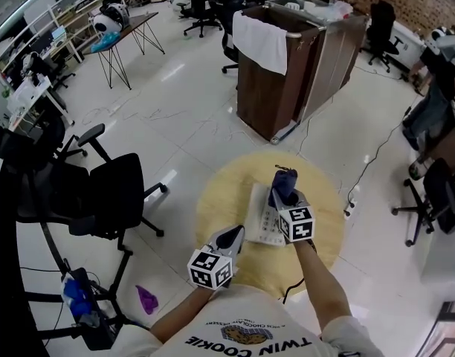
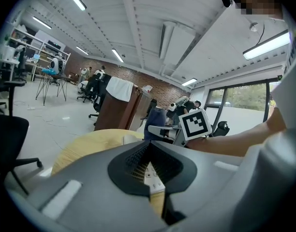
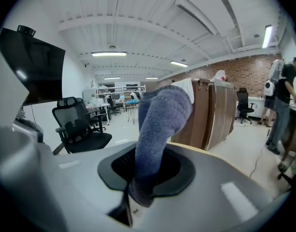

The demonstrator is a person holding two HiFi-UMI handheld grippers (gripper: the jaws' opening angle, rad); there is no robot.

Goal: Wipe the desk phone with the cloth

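You are gripping the blue cloth (image 1: 285, 183) in your right claw (image 1: 287, 198), jaws clamped on one end while the rest bunches out beyond them. The cloth is hanging over the far end of the white desk phone (image 1: 263, 227), which is lying on the round yellow tabletop (image 1: 220, 199); whether it is touching, I cannot tell. Your left claw (image 1: 229, 238) is sitting at the phone's near left corner, jaws together and gripping nothing. Judging by this, you are only starting at the far end, and the keypad and near half are waiting to be wiped.
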